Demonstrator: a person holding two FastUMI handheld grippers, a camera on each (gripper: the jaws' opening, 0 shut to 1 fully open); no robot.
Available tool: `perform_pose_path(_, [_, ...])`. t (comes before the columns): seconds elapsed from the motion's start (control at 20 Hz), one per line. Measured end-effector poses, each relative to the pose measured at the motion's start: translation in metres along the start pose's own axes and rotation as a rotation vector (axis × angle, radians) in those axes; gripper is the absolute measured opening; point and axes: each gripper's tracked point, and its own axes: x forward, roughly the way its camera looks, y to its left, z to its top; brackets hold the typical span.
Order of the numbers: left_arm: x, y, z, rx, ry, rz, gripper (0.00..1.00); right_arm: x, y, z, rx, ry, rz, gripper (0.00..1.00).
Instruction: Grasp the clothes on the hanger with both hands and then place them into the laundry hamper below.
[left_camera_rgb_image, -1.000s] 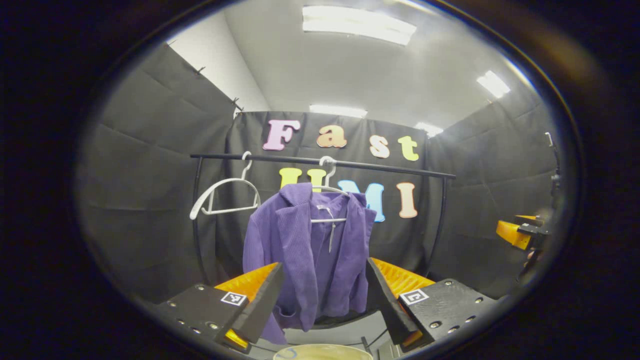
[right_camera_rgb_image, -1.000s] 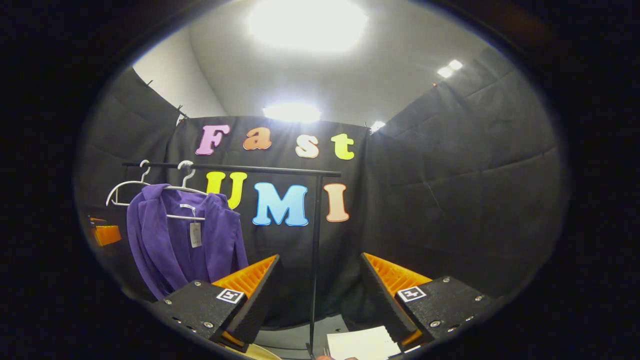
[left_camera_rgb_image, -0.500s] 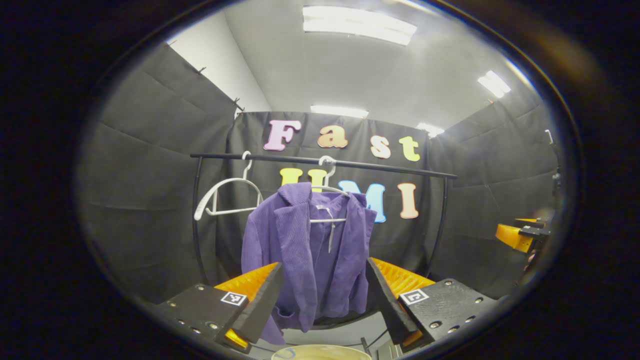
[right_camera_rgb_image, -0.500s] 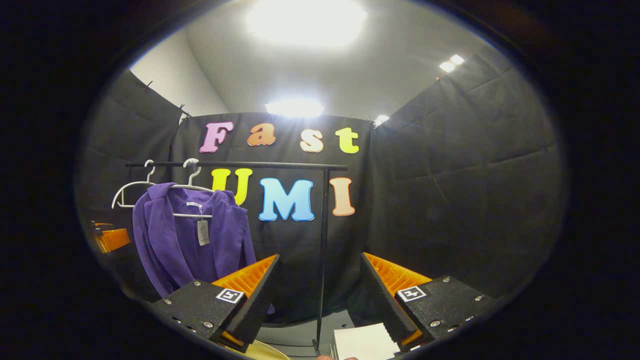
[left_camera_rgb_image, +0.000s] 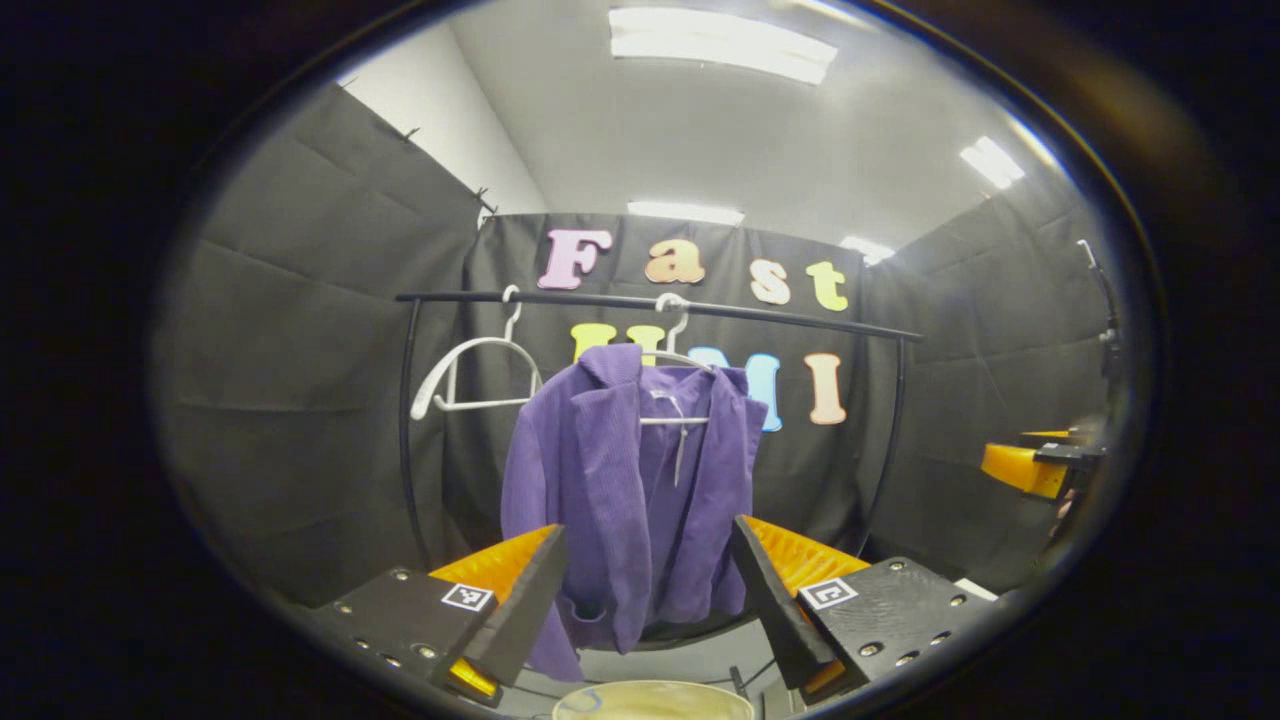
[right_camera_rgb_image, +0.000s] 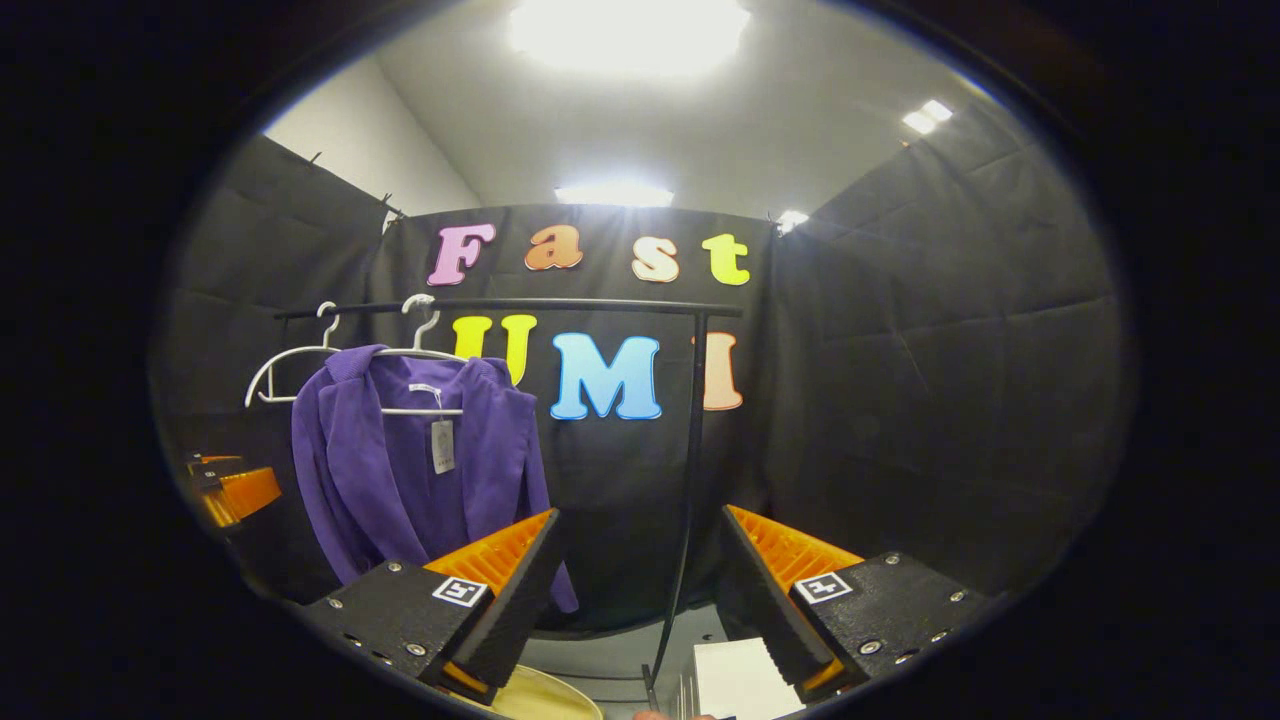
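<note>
A purple jacket (left_camera_rgb_image: 630, 500) hangs on a white hanger (left_camera_rgb_image: 680, 362) from a black rail (left_camera_rgb_image: 650, 303). In the right gripper view the same jacket (right_camera_rgb_image: 400, 470) hangs at the left, a tag at its collar. My left gripper (left_camera_rgb_image: 645, 590) is open, short of the jacket and level with its lower half. My right gripper (right_camera_rgb_image: 640, 575) is open too, off to the jacket's right, with the rail's upright post (right_camera_rgb_image: 688, 470) ahead of it. The hamper's pale rim (left_camera_rgb_image: 655, 700) peeks in below the jacket. The right gripper (left_camera_rgb_image: 1040, 465) also appears at the far right of the left gripper view.
An empty white hanger (left_camera_rgb_image: 470, 375) hangs on the rail left of the jacket. A white sheet-like object (right_camera_rgb_image: 735, 685) lies low near my right gripper. Black cloth walls close in on all sides.
Both views have shifted slightly: the jacket and rail sit a little higher and further right in each view. The jacket still hangs untouched and both grippers stay open.
</note>
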Motion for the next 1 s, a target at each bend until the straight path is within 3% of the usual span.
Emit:
perform_pose_path(0.05, [-0.001,0.007,-0.002,0.001,0.003,0.014,0.95,0.002,0.011,-0.005,0.002,0.021,0.027,0.96])
perform_pose_path(0.25, [0.007,0.021,-0.016,0.021,0.033,0.044,0.95,0.014,0.049,-0.007,0.034,0.070,0.113,0.95])
perform_pose_path(0.3, [0.010,0.022,-0.018,0.021,0.041,0.044,0.99,0.018,0.057,-0.006,0.032,0.073,0.128,0.96])
perform_pose_path(0.35, [0.013,0.022,-0.019,0.022,0.044,0.043,0.94,0.024,0.064,-0.004,0.026,0.071,0.143,0.95])
perform_pose_path(0.45, [0.021,0.023,-0.017,0.026,0.044,0.046,0.99,0.033,0.078,0.002,0.016,0.061,0.171,0.94])
perform_pose_path(0.55, [0.025,0.023,-0.020,0.008,0.064,0.050,0.95,0.045,0.090,0.006,0.013,0.055,0.198,0.94])
perform_pose_path(0.6, [0.027,0.023,-0.021,-0.006,0.076,0.052,0.99,0.053,0.094,0.008,0.016,0.053,0.205,0.94])
perform_pose_path(0.7, [0.039,0.022,-0.014,-0.033,0.080,0.059,0.99,0.067,0.097,0.013,0.031,0.051,0.216,0.95])
perform_pose_path(0.75, [0.046,0.021,-0.008,-0.040,0.072,0.065,0.90,0.077,0.101,0.014,0.043,0.049,0.225,0.95])
perform_pose_path(0.8, [0.055,0.022,-0.004,-0.043,0.065,0.077,0.90,0.088,0.105,0.015,0.057,0.050,0.236,0.96])
perform_pose_path(0.9, [0.072,0.021,0.008,-0.045,0.056,0.100,0.99,0.115,0.115,0.017,0.091,0.057,0.263,0.96])
perform_pose_path(1.0, [0.088,0.016,0.015,-0.055,0.054,0.122,0.95,0.142,0.124,0.019,0.120,0.072,0.285,0.95])
